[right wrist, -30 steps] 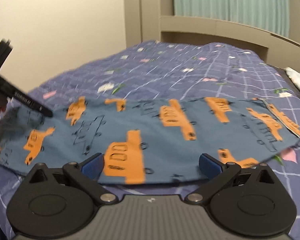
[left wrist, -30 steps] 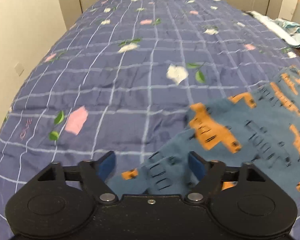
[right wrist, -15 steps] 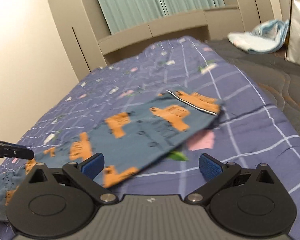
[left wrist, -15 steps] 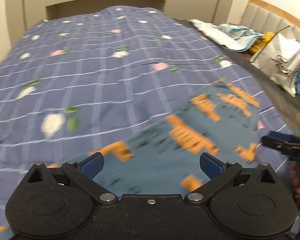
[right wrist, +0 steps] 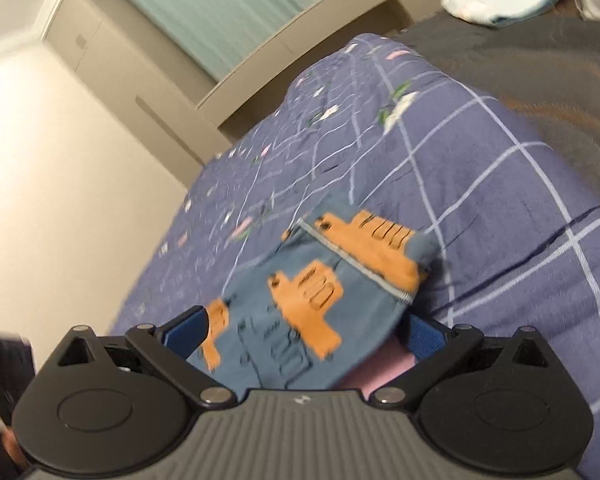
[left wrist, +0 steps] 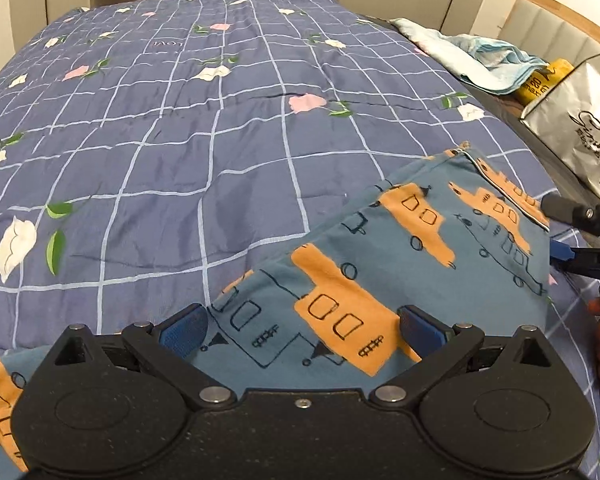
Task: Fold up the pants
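The pants (left wrist: 400,264) are blue with orange vehicle prints and lie flat on the blue checked quilt (left wrist: 180,128). My left gripper (left wrist: 300,326) is open, its blue pads on either side of the cloth's near edge, not pinching it. My right gripper (right wrist: 300,332) is open and sits low over the waistband end of the pants (right wrist: 320,292), with cloth between its blue pads. It also shows in the left wrist view (left wrist: 568,232) at the right edge of the pants.
A crumpled light blue cloth (left wrist: 480,56), a yellow packet (left wrist: 540,80) and a silver bag (left wrist: 576,128) lie on the dark bed edge at right. A headboard and a curtain (right wrist: 236,12) stand behind. A wall (right wrist: 60,180) is at left.
My left gripper opened and let go of the pants, then swung right along them. My right gripper dropped and tilted toward the waistband end, which now lies between its pads.
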Motion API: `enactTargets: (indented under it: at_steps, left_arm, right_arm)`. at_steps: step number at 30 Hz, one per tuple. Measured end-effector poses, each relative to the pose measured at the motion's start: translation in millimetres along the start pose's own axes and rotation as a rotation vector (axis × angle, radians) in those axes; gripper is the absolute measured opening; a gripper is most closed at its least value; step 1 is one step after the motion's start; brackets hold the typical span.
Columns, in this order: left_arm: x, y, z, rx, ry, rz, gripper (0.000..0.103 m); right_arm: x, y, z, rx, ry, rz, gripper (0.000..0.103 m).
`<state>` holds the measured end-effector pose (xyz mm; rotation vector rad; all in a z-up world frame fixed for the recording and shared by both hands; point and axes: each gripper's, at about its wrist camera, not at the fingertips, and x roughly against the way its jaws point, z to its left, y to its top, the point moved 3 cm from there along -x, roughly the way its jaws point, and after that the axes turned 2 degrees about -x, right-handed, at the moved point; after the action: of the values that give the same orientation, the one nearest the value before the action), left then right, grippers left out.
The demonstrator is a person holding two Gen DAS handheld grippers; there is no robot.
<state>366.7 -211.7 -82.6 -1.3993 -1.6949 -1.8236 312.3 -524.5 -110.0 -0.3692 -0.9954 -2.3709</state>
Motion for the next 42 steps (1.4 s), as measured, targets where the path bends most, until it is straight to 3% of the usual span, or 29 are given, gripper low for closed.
enactTargets:
  at_steps: [5,6,9,11,13,16,19,24,28,33,35,38,42]
  left_arm:
    - [3.7,5.4,0.0,0.035,0.008,-0.023,0.102]
    - [6.6,7.4,0.8,0.061,-0.006,-0.034,0.102]
    - [16.3,14.8,2.3,0.135,-0.072,-0.081,0.102]
    - [21.3,21.0,0.0,0.157,-0.101,-0.108,0.102]
    - [24.1,27.9,-3.4,0.172,-0.131,-0.126,0.102]
    - [23.5,35.9,-8.4,0.21,-0.186,-0.126,0.102]
    - [20.3,42.5,-11.2,0.294,-0.302,-0.121,0.102]
    - [10.7,58.5,-14.8,0.465,-0.504,-0.104,0.102]
    - [3.4,65.7,-25.7,0.463,-0.562,-0.069,0.102]
    - [-9.0,54.9,-31.1,0.463,-0.587,0.008,0.102]
    - [-14.1,47.7,-28.0,0.474,-0.587,0.026,0.097]
    - [-20.6,37.3,-22.5,0.495,-0.556,0.041,0.081]
    - [-23.8,28.3,-15.2,0.514,-0.51,0.035,0.048]
  right_arm:
    - [-1.5,2.7,-6.2,-0.052,0.016,-0.072,0.103]
    - [-2.1,2.8,-5.6,-0.054,0.006,-0.082,0.099]
    - [-0.9,3.3,-6.2,-0.065,-0.049,-0.126,0.077]
    - [1.3,3.5,-10.4,-0.086,-0.069,-0.147,0.058]
    - [2.6,4.0,-13.1,-0.092,-0.099,-0.16,0.032]
    - [6.5,4.5,-8.9,-0.055,-0.121,-0.186,0.017]
    - [6.5,3.2,10.8,0.081,-0.164,-0.192,0.013]
    - [4.4,-15.5,66.4,0.46,-0.242,-0.197,0.013]
    - [-0.5,-50.1,114.1,0.816,-0.3,-0.188,0.013]
    - [-12.3,-102.2,156.5,1.17,-0.341,-0.168,0.012]
    - [-15.8,-121.6,164.2,1.275,-0.335,-0.142,0.012]
    - [-21.4,-145.5,168.3,1.35,-0.324,-0.095,0.012]
    - [-28.2,-153.3,165.0,1.328,-0.31,-0.061,0.012]
